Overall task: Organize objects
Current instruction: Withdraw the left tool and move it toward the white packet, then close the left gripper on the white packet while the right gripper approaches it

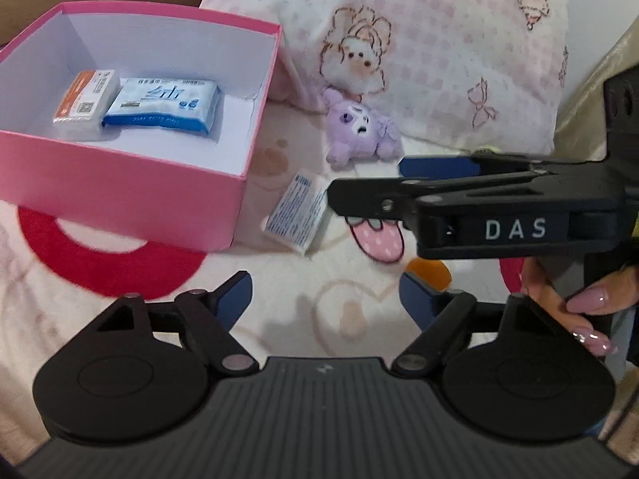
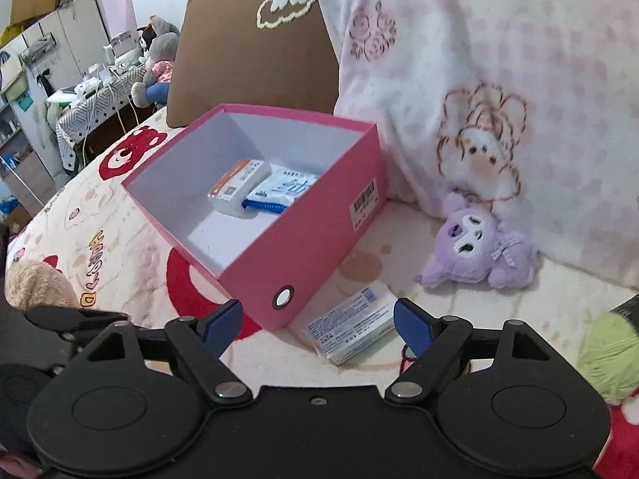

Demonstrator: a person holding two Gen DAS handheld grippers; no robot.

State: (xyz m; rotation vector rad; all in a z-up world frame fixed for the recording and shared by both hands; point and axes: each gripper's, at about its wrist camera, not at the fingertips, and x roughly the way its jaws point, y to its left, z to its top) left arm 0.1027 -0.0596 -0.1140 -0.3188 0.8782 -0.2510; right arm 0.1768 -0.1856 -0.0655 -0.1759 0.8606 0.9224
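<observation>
Right wrist view: right gripper (image 2: 317, 321) angled down, fingers spread near white packet (image 2: 351, 329); left gripper (image 1: 325, 299) spread too.

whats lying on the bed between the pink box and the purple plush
A small white packet with blue print lies flat on the blanket, nearer the pink box than the purple plush. The right wrist view shows it best.

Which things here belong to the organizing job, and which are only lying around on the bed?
Belong to the job:
- pink box, open
- orange-striped packet and blue wipes pack, already inside it
- white packet on the blanket beside the box
- purple plush toy, probably

Just lying about:
- checked pillow
- brown cushion
- green yarn ball
</observation>
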